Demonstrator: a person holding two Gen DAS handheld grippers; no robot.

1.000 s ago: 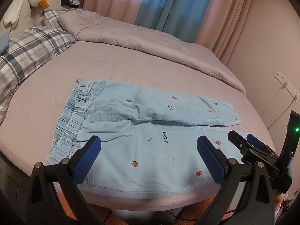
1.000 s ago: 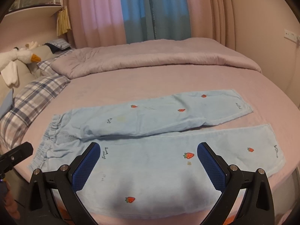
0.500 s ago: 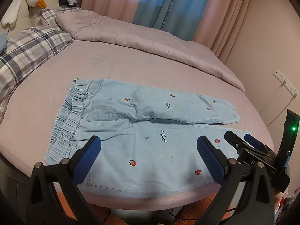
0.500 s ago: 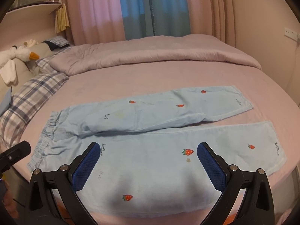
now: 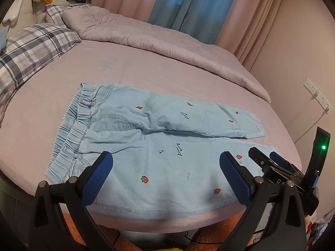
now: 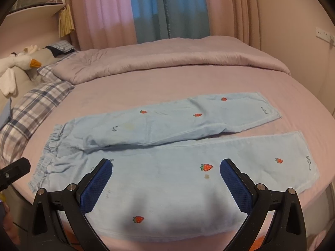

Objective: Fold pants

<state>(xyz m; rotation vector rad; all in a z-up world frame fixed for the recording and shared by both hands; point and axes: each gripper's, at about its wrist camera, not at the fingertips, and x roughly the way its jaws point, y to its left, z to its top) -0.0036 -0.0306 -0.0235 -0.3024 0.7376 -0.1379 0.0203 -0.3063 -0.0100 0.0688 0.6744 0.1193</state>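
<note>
Light-blue pants (image 5: 150, 146) with strawberry prints are laid flat on the pink bed (image 5: 129, 73), waistband to the left, legs running right. The far leg is angled slightly away from the near one. The left gripper (image 5: 165, 171) is held over the near edge, jaws wide apart, nothing gripped. The right gripper (image 6: 166, 177) is likewise spread apart above the near leg. A plaid pillow (image 5: 31, 48) is seen far left.
</note>
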